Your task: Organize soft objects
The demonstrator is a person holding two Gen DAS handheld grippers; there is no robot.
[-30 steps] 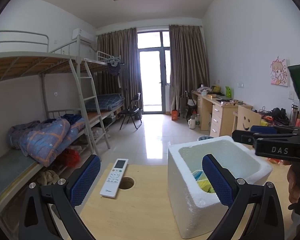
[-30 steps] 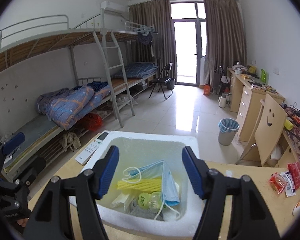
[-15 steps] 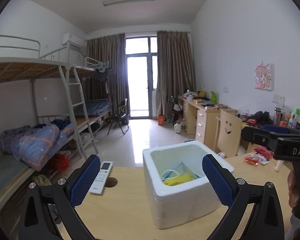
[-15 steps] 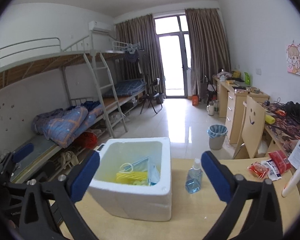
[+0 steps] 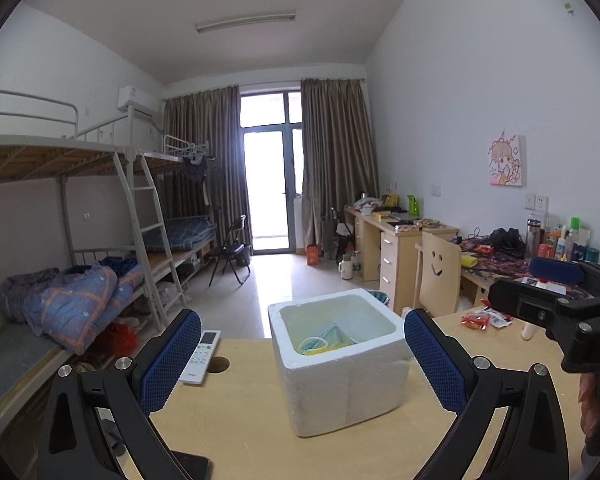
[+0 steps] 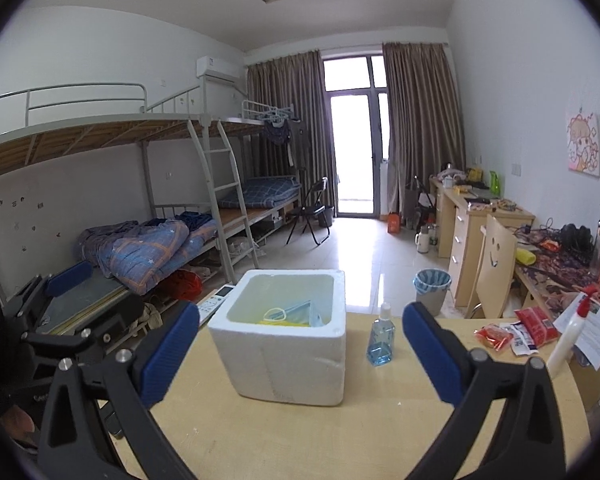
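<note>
Now both grippers hang above the near edge of the pale wooden table [image 6: 284, 436], each with its blue-padded jaws spread wide and nothing between them. The right gripper [image 6: 300, 350] has just been opening its jaws, and they frame the white square foam box [image 6: 288, 356] without touching it; the left gripper [image 5: 302, 360] frames the same box from its own side. Inside the box lie a light blue face mask [image 6: 300, 312] with a looped ear strap and a yellow soft piece [image 5: 326, 351] beside it, low against the near wall. Just beside the box stands a small clear bottle of blue liquid [image 6: 380, 340]. A white remote control [image 5: 202, 356] lies near the table's far left corner, next to a round hole [image 5: 219, 365].
</note>
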